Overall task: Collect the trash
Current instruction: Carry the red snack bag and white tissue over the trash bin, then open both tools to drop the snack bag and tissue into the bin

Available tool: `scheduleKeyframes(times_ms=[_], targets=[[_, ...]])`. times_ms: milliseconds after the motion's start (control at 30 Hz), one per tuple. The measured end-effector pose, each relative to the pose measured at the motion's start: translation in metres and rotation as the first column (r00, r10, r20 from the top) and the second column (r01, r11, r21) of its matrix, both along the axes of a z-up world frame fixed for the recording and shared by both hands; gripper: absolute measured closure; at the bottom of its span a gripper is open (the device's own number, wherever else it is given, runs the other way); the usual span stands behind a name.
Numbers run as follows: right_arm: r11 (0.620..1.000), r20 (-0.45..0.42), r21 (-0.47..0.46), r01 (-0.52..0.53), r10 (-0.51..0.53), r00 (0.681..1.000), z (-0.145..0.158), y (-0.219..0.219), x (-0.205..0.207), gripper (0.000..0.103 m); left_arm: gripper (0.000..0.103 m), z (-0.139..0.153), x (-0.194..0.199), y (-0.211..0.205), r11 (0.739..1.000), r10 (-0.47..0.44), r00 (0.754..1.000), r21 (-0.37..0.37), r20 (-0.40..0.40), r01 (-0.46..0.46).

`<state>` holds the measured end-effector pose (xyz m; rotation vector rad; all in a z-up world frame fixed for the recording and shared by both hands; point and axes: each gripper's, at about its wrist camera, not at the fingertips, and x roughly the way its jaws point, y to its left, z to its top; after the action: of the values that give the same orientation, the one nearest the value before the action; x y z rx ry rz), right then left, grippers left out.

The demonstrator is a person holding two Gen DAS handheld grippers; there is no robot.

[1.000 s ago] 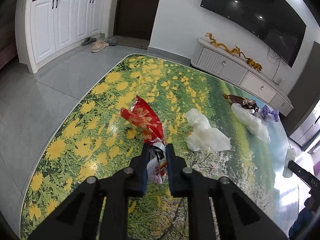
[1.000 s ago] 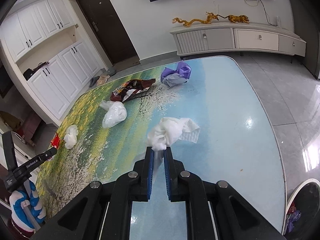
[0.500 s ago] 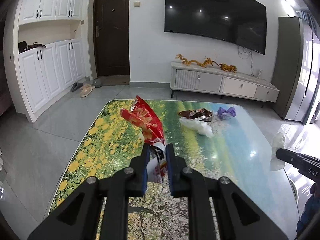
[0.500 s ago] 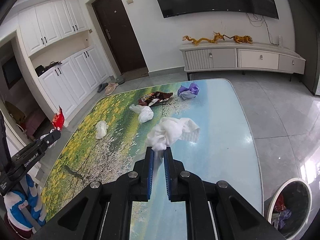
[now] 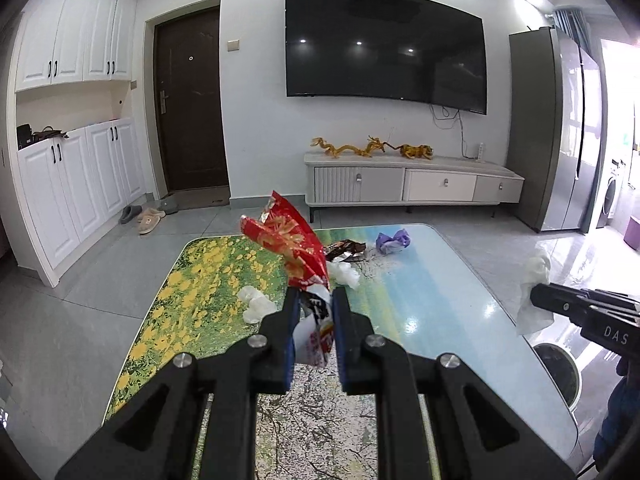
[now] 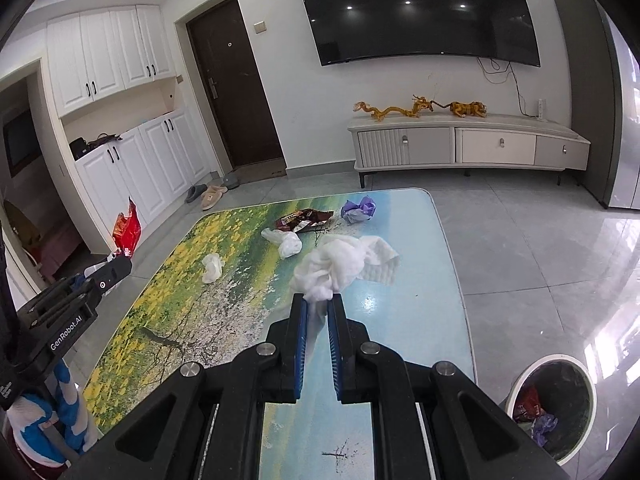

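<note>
My left gripper [image 5: 313, 305] is shut on a red snack wrapper [image 5: 294, 248] and holds it well above the table [image 5: 432, 304]. My right gripper [image 6: 317, 307] is shut on a crumpled white tissue [image 6: 340, 264], also lifted above the table [image 6: 404, 320]. The right gripper with its tissue [image 5: 534, 296] shows at the right of the left wrist view. The left gripper with the red wrapper [image 6: 127, 230] shows at the left of the right wrist view. On the table lie a brown wrapper [image 6: 302, 219], a purple wrapper [image 6: 359, 209] and two white tissues [image 6: 286, 242] [image 6: 212, 266].
A white-rimmed trash bin [image 6: 554, 404] with some trash inside stands on the floor right of the table; it also shows in the left wrist view [image 5: 558, 368]. A TV cabinet [image 6: 468, 146] and white cupboards [image 6: 132, 160] line the walls.
Both grippers have risen higher above the table with their trash still held. The views have tilted up toward the far wall and TV.
</note>
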<state>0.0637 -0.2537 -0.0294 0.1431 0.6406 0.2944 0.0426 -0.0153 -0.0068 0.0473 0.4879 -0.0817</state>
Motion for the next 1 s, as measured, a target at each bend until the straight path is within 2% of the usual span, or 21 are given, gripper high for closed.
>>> scheduleKeyframes(times_ms=[233, 433, 567, 700, 767, 833, 1000], targets=[[0.998, 0.025, 0.022, 0.061, -0.061, 0.998, 0.007, -0.033, -0.018, 0.092, 0.088, 0.011, -0.010, -0.034, 0.997, -0.065, 0.998, 0.040, 0.026, 0.064], [0.989, 0.034, 0.038, 0.140, -0.141, 0.989, 0.005, -0.079, -0.031, 0.092, 0.088, 0.015, -0.006, -0.079, 0.986, -0.144, 0.989, 0.087, 0.025, 0.141], [0.978, 0.028, 0.051, 0.203, -0.204, 0.979, -0.004, -0.116, -0.036, 0.092, 0.088, 0.012, -0.003, -0.116, 0.971, -0.206, 0.978, 0.127, 0.011, 0.203], [0.961, 0.003, 0.065, 0.269, -0.269, 0.963, -0.020, -0.158, -0.038, 0.092, 0.088, 0.004, 0.005, -0.161, 0.945, -0.280, 0.960, 0.169, -0.028, 0.281], [0.948, -0.025, 0.075, 0.308, -0.307, 0.951, -0.034, -0.182, -0.038, 0.092, 0.088, -0.002, 0.011, -0.186, 0.928, -0.328, 0.943, 0.167, -0.063, 0.334], [0.936, -0.058, 0.079, 0.344, -0.341, 0.938, -0.047, -0.205, -0.037, 0.092, 0.088, -0.008, 0.018, -0.214, 0.902, -0.392, 0.913, 0.146, -0.115, 0.406], [0.890, -0.153, 0.078, 0.449, -0.434, 0.888, -0.086, -0.266, -0.039, 0.092, 0.088, -0.030, 0.035, -0.292, 0.812, -0.546, 0.800, 0.078, -0.248, 0.578]])
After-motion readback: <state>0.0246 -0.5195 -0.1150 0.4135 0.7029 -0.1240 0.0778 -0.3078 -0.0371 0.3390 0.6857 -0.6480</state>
